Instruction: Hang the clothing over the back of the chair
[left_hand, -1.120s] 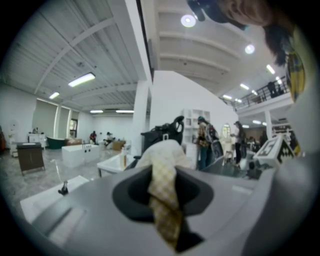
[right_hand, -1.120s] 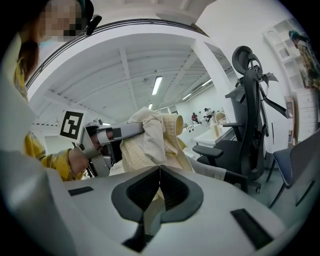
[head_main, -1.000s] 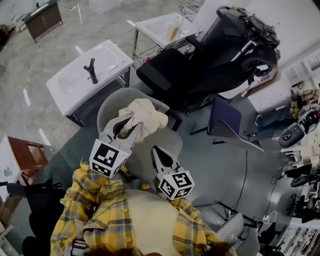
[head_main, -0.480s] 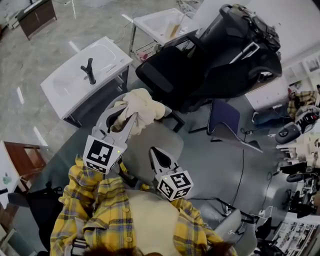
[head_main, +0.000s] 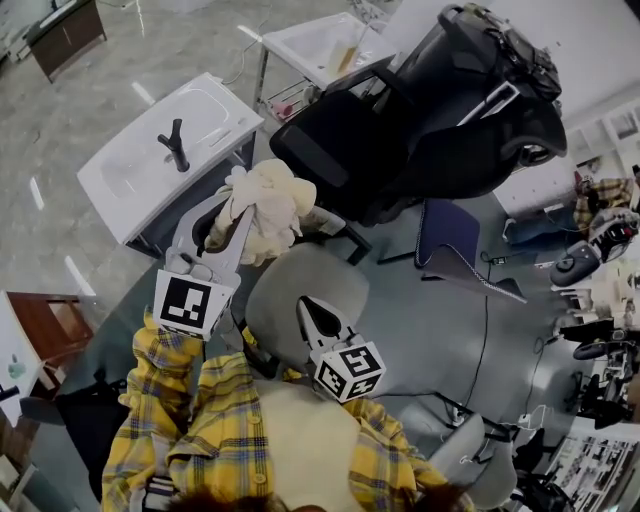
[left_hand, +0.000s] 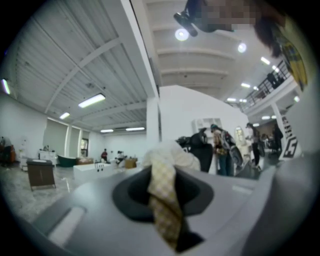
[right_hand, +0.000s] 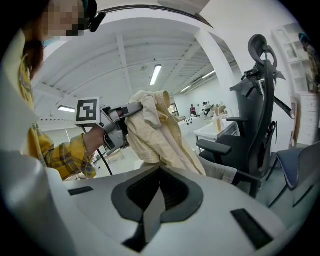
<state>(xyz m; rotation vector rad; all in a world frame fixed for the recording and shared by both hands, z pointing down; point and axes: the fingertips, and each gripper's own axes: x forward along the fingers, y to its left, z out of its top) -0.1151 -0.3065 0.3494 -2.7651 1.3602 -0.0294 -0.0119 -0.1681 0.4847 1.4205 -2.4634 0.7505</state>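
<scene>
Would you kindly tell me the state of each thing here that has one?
clothing: bunched, held up, hanging down.
left hand-held gripper: shut on the clothing.
right hand-held gripper: shut, empty.
grey chair: upright, seat bare.

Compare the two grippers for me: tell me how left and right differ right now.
The left gripper is clamped on the cream checked garment; the right gripper is shut on nothing. The left gripper is stretched forward, holding the garment up; the right gripper sits near the person's body, over the seat of the grey chair. Both carry a black-and-white marker cube.
</scene>
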